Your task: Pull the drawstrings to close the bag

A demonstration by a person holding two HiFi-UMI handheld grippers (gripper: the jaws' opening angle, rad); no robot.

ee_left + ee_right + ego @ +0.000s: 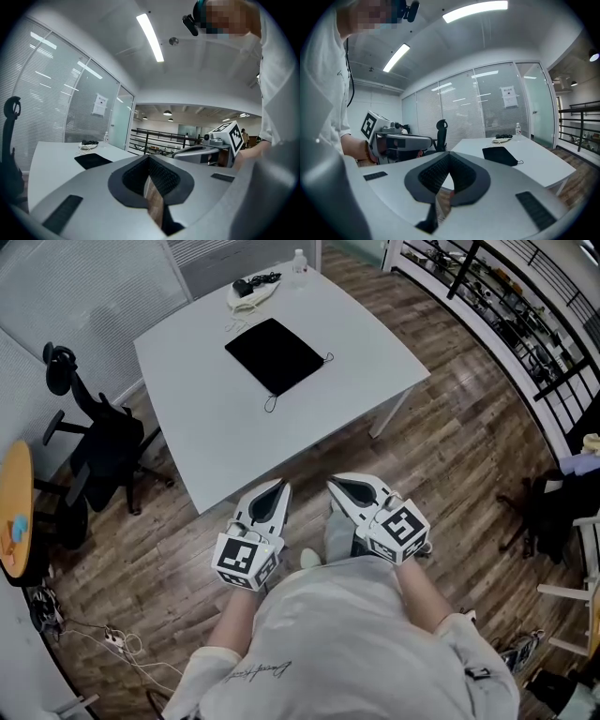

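Currently, the bag [275, 354] lies flat on the desk [216, 418], on the half of the desk far from the person. It is a plain black, roughly square fabric pouch with its edges about parallel to the desk edges. No logo or print can be made out on it. A thin black drawstring loop [270, 404] lies on the desk at the bag's near corner, and a second short cord end shows at its right corner.

Both grippers are held off the desk, just in front of its near corner and above the wooden floor [450, 427]. They are well apart from the bag.
- Left gripper [272, 495]: the jaws are closed tip to tip, with nothing between them.
- Right gripper [345, 489]: the jaws are fully closed and empty.

Legible markings:
- Each gripper carries a marker cube [239, 559] with black-and-white square code patterns and no readable text.
- A paper notice [509, 96] hangs on the glass partition beyond the desk. Its print is too small to read.
- A line of script runs across the person's white shirt [272, 671], but it is not legible.

At the far corner of the desk are a coil of cables [255, 283] and a small clear bottle [299, 259]. A black office chair [98, 442] stands beside the desk's left edge.
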